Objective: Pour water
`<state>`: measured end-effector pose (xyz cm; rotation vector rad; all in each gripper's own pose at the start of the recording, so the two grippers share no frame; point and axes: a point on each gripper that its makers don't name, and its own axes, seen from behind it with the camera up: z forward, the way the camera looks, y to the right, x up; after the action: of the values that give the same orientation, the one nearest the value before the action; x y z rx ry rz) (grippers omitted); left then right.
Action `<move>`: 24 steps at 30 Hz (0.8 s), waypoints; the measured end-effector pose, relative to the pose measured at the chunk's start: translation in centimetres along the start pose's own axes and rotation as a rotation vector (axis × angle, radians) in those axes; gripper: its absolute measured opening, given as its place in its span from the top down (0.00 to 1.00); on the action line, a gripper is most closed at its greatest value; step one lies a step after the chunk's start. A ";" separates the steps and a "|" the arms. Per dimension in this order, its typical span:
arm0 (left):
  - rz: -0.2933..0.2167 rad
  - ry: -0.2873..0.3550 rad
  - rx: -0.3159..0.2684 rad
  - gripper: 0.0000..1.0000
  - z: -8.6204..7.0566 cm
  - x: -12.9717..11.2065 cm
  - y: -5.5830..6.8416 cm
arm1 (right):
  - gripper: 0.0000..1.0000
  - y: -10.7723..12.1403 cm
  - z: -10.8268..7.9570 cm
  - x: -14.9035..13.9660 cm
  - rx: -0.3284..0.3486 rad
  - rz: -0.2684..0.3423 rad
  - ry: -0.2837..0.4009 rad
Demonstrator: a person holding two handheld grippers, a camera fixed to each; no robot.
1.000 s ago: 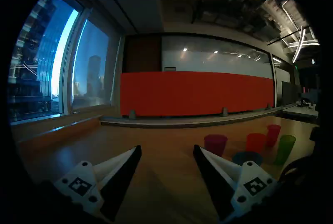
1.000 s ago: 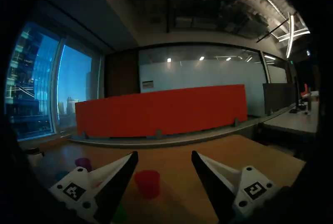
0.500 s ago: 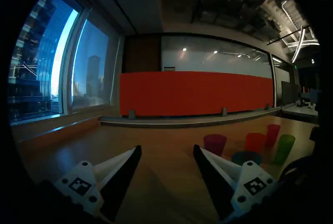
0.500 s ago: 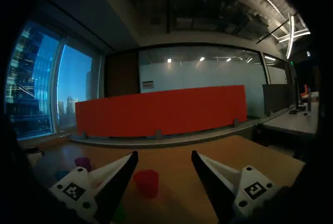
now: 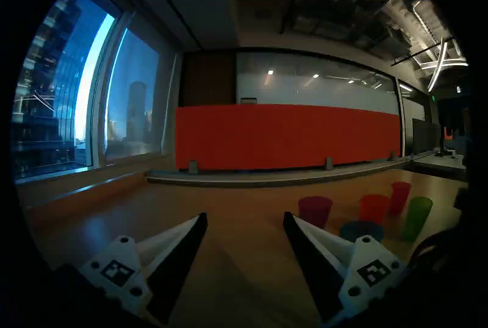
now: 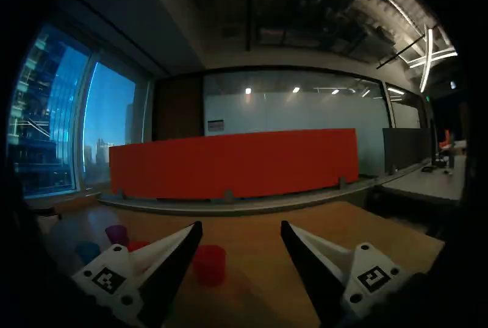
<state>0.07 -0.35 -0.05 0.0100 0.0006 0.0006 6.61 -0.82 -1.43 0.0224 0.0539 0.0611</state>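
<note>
While both tools are held low over the wooden table (image 5: 244, 279), the left gripper (image 5: 244, 217) stands with its fingers spread wide and nothing between them. Toward the table's right edge in the left gripper view cluster a purple cup (image 5: 315, 209), a red cup (image 5: 373, 207), a second red cup (image 5: 400, 197), a green cup (image 5: 418, 217) and a blue cup (image 5: 361, 230). The right gripper (image 6: 241, 225) likewise gapes empty, a near red cup (image 6: 209, 263) standing just beyond its left finger.

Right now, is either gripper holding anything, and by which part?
Nothing is held: the left gripper and the right gripper are both open, and the cups stand on the table beyond them.
</note>
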 end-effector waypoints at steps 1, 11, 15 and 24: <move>0.000 0.000 0.000 0.08 0.0 0.0 0.0 | 0.01 0.0 0.0 -0.1 -0.001 -0.002 0.001; 0.000 0.000 0.000 0.08 0.0 0.0 0.1 | 0.01 -0.3 0.8 -2.5 0.005 -0.001 -0.010; 0.000 0.000 0.000 0.07 0.0 0.0 0.1 | 0.01 0.0 1.1 -3.8 -0.001 -0.012 -0.016; 0.000 0.000 0.000 0.08 0.0 0.0 0.0 | 0.01 0.6 0.9 -5.0 -0.003 -0.043 -0.004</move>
<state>0.06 -0.33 -0.07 0.0101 0.0003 0.0002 1.62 -0.53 -0.25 0.0180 0.0499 0.0185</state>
